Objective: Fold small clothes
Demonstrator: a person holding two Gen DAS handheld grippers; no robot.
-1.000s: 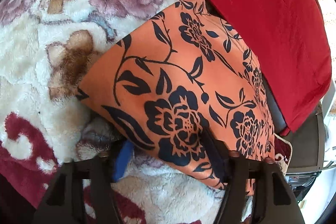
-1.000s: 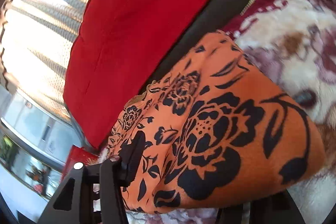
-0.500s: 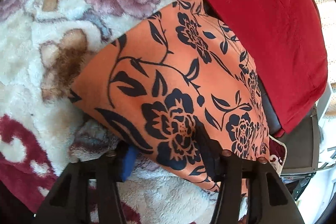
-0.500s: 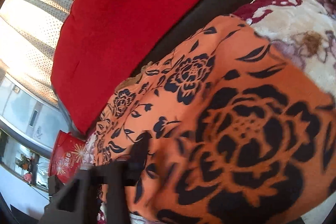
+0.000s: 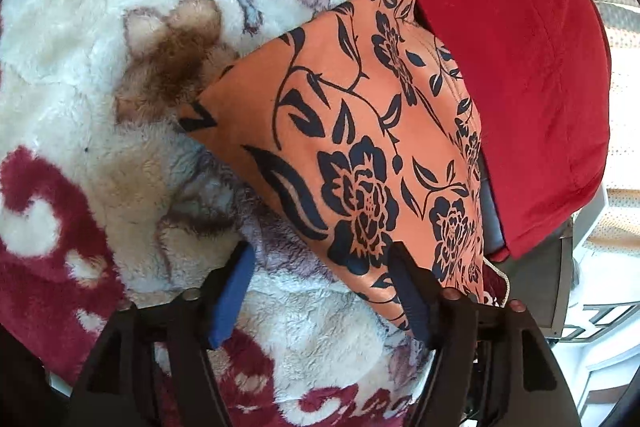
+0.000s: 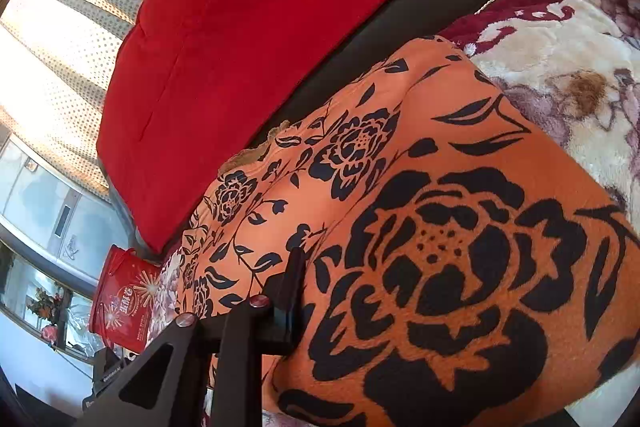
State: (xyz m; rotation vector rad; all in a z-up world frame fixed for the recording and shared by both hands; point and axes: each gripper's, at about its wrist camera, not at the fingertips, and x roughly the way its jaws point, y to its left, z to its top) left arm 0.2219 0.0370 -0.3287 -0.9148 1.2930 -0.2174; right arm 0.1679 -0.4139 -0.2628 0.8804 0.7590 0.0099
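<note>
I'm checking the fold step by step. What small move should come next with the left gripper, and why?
Probably draw the left gripper back and clear. Its jaws stand open, the orange floral garment lies folded on the plush blanket, and only one finger sits at its near edge. Whether the right gripper grips the cloth cannot be told.

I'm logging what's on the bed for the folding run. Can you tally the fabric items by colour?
Orange with black flowers: 1, the folded garment
Plain red: 1, the cushion
Cream and maroon floral: 1, the fleece blanket
Total: 3 fabric items
</note>
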